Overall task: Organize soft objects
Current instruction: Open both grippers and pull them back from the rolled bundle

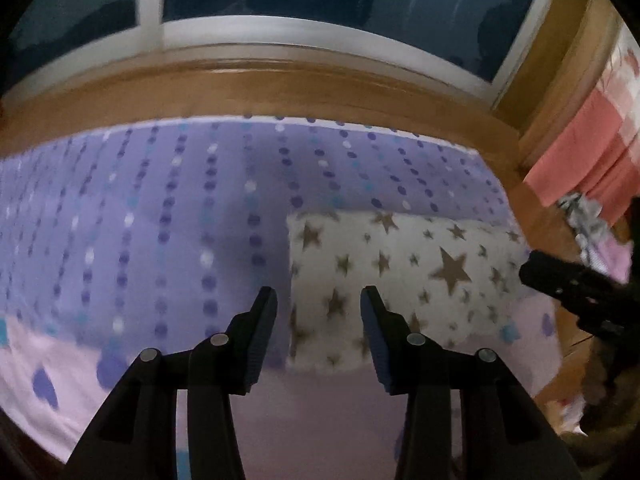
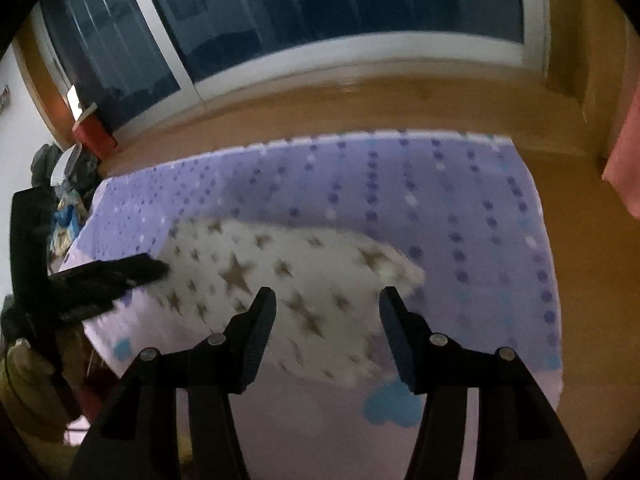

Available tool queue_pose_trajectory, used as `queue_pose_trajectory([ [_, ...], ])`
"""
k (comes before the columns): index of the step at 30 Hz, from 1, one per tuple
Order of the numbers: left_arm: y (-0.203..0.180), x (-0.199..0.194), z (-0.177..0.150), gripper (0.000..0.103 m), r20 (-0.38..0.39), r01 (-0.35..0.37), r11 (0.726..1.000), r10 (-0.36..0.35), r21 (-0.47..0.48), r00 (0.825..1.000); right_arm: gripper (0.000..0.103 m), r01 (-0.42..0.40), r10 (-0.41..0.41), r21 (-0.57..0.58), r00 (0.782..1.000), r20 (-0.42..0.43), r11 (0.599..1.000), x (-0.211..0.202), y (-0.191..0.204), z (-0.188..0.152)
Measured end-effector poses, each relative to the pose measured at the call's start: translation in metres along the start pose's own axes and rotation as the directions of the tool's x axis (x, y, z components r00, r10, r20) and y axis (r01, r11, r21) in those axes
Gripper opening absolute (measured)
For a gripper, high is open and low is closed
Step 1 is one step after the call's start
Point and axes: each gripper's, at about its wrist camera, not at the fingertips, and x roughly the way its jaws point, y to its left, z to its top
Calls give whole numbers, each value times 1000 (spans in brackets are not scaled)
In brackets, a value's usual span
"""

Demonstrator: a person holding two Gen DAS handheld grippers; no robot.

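Note:
A folded white fleece blanket with brown stars (image 1: 404,276) lies flat on a bed covered by a purple dotted sheet (image 1: 160,208). My left gripper (image 1: 320,300) hovers open over the blanket's near left corner, with nothing pinched between its fingers. In the right wrist view the same blanket (image 2: 280,276) lies below my right gripper (image 2: 328,300), which is also open and holds nothing. My left gripper (image 2: 154,269) comes in from the left of that view, its tip at the blanket's left end. My right gripper (image 1: 534,272) shows at the blanket's right end in the left wrist view.
A wooden ledge (image 1: 280,88) and a dark window with a white frame (image 1: 280,28) run behind the bed. A pink cloth (image 1: 580,148) hangs at the right. A red box (image 2: 94,132) and a pile of clutter (image 2: 64,184) sit beyond the bed's left side.

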Motion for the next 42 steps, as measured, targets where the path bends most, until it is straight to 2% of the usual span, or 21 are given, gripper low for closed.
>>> queue_pose_trajectory([
  [4,-7,28,9,45,-13,-29,997,30,65,999,56,70,-71,-39,997,-17,997,30,20,2],
  [7,4,47,11,65,-42,-25,1000,25,17,999,63,110,-112,-35,993,-34,993,54,19,-2],
  [8,11,50,12,75,-49,-17,1000,16,-15,999,65,99,-100,-21,994,-34,995,53,16,-2],
  [9,17,52,13,80,-57,-3,999,0,-40,998,66,88,-88,-7,996,-33,996,53,13,-2],
  [11,25,50,13,80,-65,31,998,-35,-63,997,66,66,-65,22,997,-31,998,52,6,-1],
  [14,25,33,11,73,-49,41,998,-44,-57,998,64,40,-40,85,999,-5,996,34,1,0],
  [17,23,13,5,73,-25,41,999,-42,-17,999,64,31,-34,65,998,50,997,6,11,-4],
  [22,23,14,-10,73,-52,53,998,-52,16,997,64,4,-5,32,1000,9,999,7,20,-25],
  [24,28,29,-17,74,-85,46,999,-47,-8,995,64,20,-19,43,999,-34,999,22,17,-32],
  [26,37,40,-23,74,-95,79,995,-85,-64,992,65,52,-50,40,996,-69,998,38,10,-38],
  [28,43,40,-24,74,-98,97,992,-105,-86,990,66,23,-17,82,996,-82,996,39,5,-39],
  [29,42,35,-24,74,-91,86,994,-92,-73,992,64,16,-7,106,996,-86,994,33,1,-39],
  [31,39,21,-23,73,-55,64,997,-66,-36,996,62,17,-10,121,998,-62,993,17,-3,-40],
  [34,32,2,-21,73,-9,86,996,-86,6,996,62,-11,12,109,1000,-6,994,-3,-1,-41],
  [36,26,5,-21,73,-11,86,996,-85,30,996,62,-19,19,86,1000,9,996,-5,3,-40],
  [40,18,27,-26,73,-70,47,998,-44,46,997,62,47,-43,67,997,-66,997,20,9,-42],
  [42,21,31,-32,73,-71,56,998,-54,18,996,62,69,-63,63,993,-96,996,30,11,-44],
])
